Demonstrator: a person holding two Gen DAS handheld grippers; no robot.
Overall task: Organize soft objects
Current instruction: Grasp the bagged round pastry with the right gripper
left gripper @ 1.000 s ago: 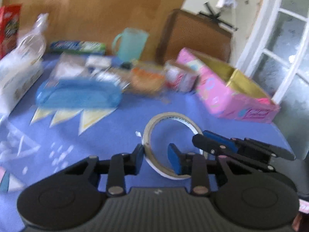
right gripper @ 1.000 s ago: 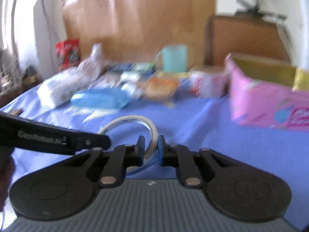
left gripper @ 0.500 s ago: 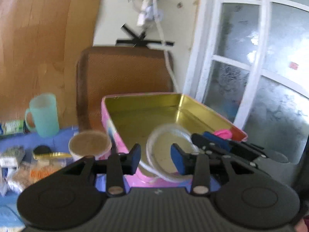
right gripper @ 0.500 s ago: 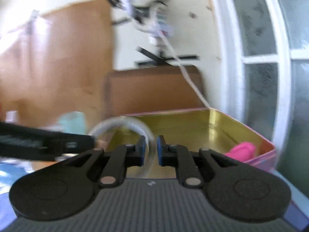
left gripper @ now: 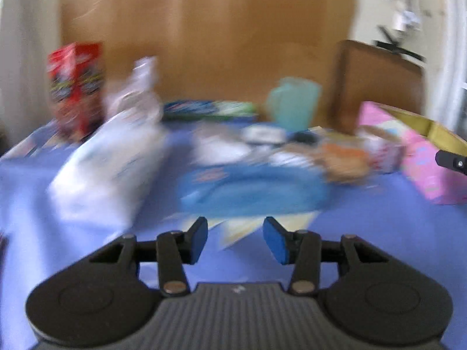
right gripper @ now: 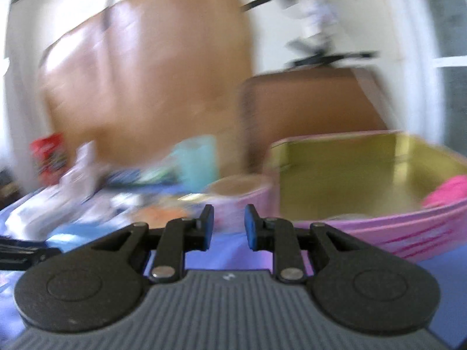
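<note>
My left gripper (left gripper: 235, 239) is open and empty above the blue tablecloth (left gripper: 379, 227), facing a blue pouch (left gripper: 251, 189) and a white soft pack (left gripper: 108, 172). My right gripper (right gripper: 228, 227) is open and empty, just left of the pink tin box (right gripper: 379, 233) with a gold inside. A pink soft object (right gripper: 446, 192) lies in the box at its right end. The box also shows at the right edge of the left wrist view (left gripper: 423, 169). Both views are blurred. The tape roll is not in view.
A red carton (left gripper: 76, 87), a clear bag (left gripper: 140, 87), a teal mug (left gripper: 294, 102), a blue-green packet (left gripper: 210, 108) and several small packets (left gripper: 341, 157) crowd the table's far side. A brown chair back (left gripper: 379, 81) and a wooden panel (left gripper: 204, 35) stand behind. A window is at the right.
The right gripper has opened and let go of the tape roll, which is gone from both views. The left gripper has swung back left, from the pink box toward the table's objects.
</note>
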